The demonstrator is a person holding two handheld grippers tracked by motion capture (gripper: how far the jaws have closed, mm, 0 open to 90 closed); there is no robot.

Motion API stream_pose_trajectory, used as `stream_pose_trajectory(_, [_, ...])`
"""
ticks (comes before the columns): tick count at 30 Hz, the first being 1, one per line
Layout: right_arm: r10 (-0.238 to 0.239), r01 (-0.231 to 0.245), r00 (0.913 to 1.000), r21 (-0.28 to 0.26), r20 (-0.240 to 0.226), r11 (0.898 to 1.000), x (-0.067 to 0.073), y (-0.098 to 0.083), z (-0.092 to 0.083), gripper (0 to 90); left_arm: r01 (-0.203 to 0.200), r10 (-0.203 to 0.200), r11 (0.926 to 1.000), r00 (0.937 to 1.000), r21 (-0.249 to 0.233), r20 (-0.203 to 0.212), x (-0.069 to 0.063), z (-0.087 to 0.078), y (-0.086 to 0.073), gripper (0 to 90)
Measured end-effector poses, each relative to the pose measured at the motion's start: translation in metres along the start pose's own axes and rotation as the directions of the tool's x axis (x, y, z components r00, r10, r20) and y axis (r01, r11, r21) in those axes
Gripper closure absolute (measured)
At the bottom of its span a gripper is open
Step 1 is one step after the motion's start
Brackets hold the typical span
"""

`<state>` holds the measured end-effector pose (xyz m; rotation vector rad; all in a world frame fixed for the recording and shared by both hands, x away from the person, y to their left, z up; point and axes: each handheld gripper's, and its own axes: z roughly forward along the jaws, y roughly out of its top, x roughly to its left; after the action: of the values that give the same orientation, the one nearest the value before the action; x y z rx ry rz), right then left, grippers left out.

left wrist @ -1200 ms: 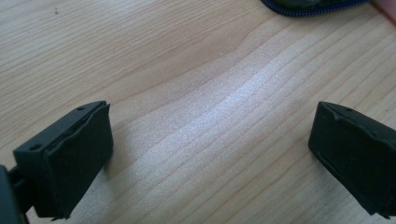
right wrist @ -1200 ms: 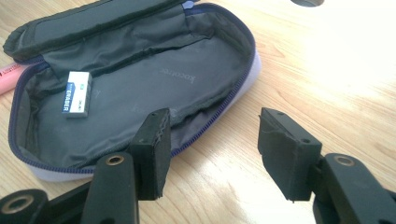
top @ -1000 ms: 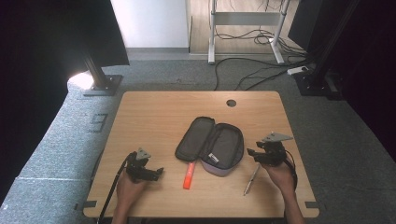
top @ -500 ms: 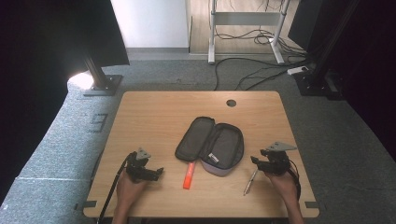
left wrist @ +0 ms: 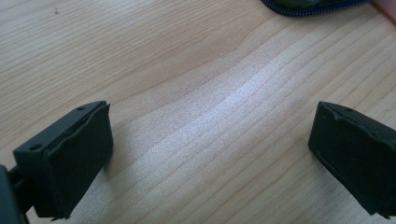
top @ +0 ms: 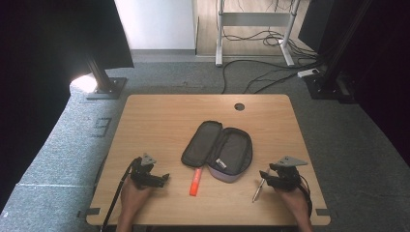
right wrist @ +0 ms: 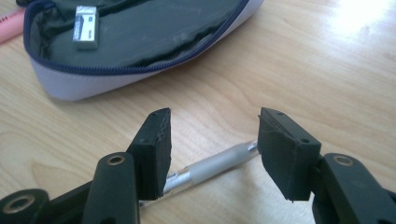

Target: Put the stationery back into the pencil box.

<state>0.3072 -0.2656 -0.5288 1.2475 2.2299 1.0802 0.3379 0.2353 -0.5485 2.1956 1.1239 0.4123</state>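
A wooden table [top: 159,116] carries an open pencil case [top: 218,151] at its centre. Near its right front edge, the right gripper [top: 265,176] hovers with jaws apart astride a silver pen [top: 257,190], whose long axis runs front-to-back, slightly slanted. The left gripper [top: 164,179] stands open, empty.

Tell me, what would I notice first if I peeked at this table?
Probably the open pencil case lying unzipped in the middle of the wooden table, with an orange marker beside it at its near edge. On the right, the right gripper stands with its jaws apart right over a silver pen, not squeezing it. The left gripper rests open at the table's near left.
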Motion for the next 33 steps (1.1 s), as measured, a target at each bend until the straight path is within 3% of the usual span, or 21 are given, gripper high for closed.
stream_pose_trajectory(10, [0.002,-0.001,1.0,0.027,-0.007,1.0,0.014,-0.011,0.001,44.0,0.0,0.0,1.0,1.0,0.0,0.001,0.0,0.0,0.0,0.0])
stream_pose_trajectory(15, [-0.011,0.009,0.9996,0.063,0.026,0.998,0.019,-0.015,0.007,44.6,0.0,0.0,1.0,1.0,0.0,0.001,0.0,0.0,0.0,0.0])
stream_pose_trajectory(33, [0.03,-0.035,0.9973,0.071,0.068,0.997,0.006,-0.019,0.004,66.2,0.0,0.0,1.0,1.0,0.0,0.0,0.0,0.0,0.0,0.0])
